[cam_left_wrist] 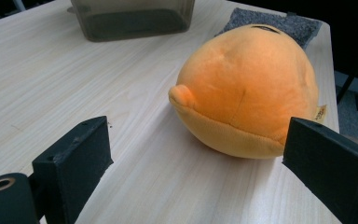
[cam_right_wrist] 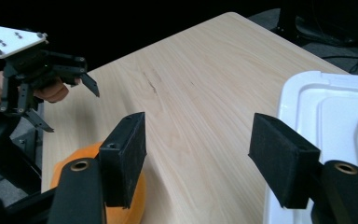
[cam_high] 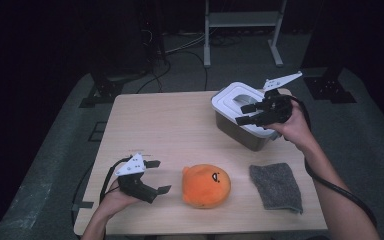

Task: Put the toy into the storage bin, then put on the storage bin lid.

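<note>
Two grippers over a light wooden bench (cam_high: 170, 125), both with fingers spread wide and nothing between them. Left gripper (cam_high: 156, 176) sits near the front left of the bench in the high view, held in the person's left hand (cam_high: 114, 200), fingers pointing toward the orange plush toy (cam_high: 206, 185). Toy lies on the bench just beside those fingers, not touching them; a small gap of bare wood shows between. In the left gripper view the plush (cam_left_wrist: 247, 88) sits ahead between the two black fingers (cam_left_wrist: 74, 163), closer to the right one, resting flat on the wood, a small tag at its right side. Grey cloth (cam_high: 276, 186) lies flat near the front right corner, apart from the toy. Grey bin with white lid (cam_high: 237, 112) stands at the back right of the bench. Right gripper (cam_high: 246, 114) hovers over the lid's near edge, held by the right hand (cam_high: 295, 127), fingers aimed left across the bench. Right gripper view: white lid (cam_right_wrist: 326, 130) lies under the right finger (cam_right_wrist: 282, 161), orange toy (cam_right_wrist: 126, 196) peeks under the left finger, and the left gripper (cam_right_wrist: 70, 100) shows farther off at upper left. Whether the right fingers touch the lid I cannot tell.
</note>
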`<control>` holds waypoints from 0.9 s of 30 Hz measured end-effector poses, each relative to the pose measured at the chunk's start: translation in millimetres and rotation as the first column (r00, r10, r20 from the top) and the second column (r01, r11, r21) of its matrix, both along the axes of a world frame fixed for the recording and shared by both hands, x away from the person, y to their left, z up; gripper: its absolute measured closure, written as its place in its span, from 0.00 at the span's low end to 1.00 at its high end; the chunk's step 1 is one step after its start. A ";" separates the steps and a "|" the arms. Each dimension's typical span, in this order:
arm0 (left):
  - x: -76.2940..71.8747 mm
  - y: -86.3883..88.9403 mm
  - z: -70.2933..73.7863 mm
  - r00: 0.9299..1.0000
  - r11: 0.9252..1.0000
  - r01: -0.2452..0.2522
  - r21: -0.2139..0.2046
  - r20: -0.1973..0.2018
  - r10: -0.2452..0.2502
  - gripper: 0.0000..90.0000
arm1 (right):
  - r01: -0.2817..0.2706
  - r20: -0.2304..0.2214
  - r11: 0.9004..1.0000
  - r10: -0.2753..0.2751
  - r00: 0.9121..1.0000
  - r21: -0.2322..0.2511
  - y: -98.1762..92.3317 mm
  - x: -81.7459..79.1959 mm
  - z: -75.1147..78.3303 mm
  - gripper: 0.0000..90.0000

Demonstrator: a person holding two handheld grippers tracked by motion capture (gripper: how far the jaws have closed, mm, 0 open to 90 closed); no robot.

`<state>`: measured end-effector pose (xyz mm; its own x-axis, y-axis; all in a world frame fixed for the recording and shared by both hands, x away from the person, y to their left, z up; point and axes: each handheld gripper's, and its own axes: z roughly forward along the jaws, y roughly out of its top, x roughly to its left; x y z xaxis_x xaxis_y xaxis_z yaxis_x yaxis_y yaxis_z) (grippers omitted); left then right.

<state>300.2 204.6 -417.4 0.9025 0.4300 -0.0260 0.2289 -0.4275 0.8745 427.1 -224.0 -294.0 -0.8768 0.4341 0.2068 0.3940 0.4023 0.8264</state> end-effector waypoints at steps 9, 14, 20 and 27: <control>0.9 -0.7 0.1 1.000 1.000 0.007 -0.004 -0.002 -0.007 0.08 | 0.004 -0.002 1.000 -0.004 1.000 0.010 -3.2 7.1 -2.7 0.39; 0.6 0.6 0.3 1.000 1.000 0.006 -0.006 0.000 -0.006 0.08 | 0.007 -0.003 1.000 -0.007 1.000 0.006 -2.7 9.9 -2.1 0.39; 0.1 2.1 1.1 1.000 1.000 0.002 -0.010 0.002 -0.002 0.08 | 0.007 -0.005 1.000 -0.007 1.000 0.006 -2.6 15.5 -2.6 0.39; 0.5 1.5 1.5 1.000 1.000 0.011 -0.006 0.006 -0.011 0.08 | 0.016 -0.008 1.000 -0.016 1.000 0.008 -4.5 21.8 -2.7 0.39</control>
